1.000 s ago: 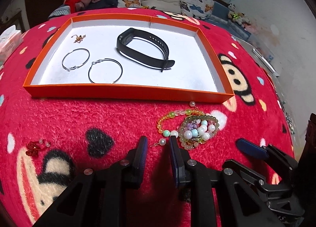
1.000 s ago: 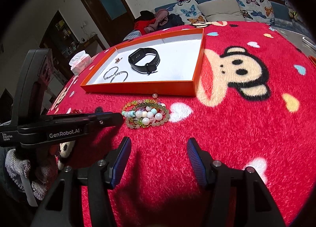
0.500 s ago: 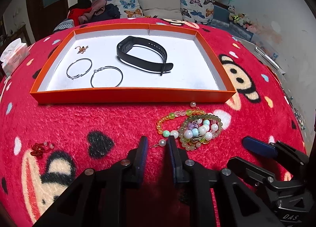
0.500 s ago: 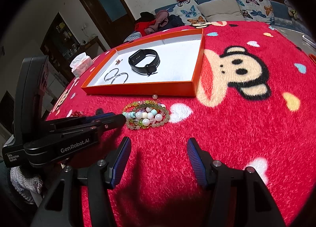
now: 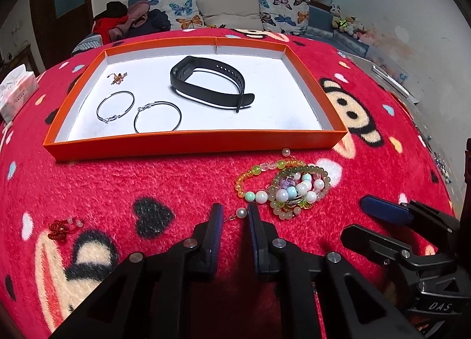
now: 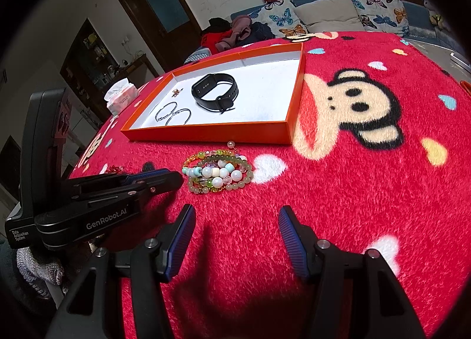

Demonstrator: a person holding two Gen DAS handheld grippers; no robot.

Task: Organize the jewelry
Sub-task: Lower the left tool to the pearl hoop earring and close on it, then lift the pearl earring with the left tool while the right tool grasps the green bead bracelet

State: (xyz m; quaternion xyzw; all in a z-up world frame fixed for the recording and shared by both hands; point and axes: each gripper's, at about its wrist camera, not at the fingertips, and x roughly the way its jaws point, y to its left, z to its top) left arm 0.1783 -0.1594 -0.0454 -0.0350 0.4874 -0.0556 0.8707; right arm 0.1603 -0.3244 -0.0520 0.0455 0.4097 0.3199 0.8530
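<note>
A pearl earring on a thin wire lies on the red blanket between the tips of my left gripper. The jaws stand narrow: the pearl touches the right pad and the wire reaches the left pad. Just right of it is a heap of beaded bracelets, also seen as the beaded bracelets in the right wrist view, with a second pearl behind. The orange tray holds a black watch band, two hoop earrings and a small gold charm. My right gripper hovers open over bare blanket.
A small red beaded ornament lies on the blanket at the left. A tissue pack sits at the far left edge. The blanket drops away at the right and near edges. A sofa with cushions stands behind.
The left jaws have narrowed around the pearl earring, which stayed where it lay. The left gripper rolled slightly. The right gripper has not moved.
</note>
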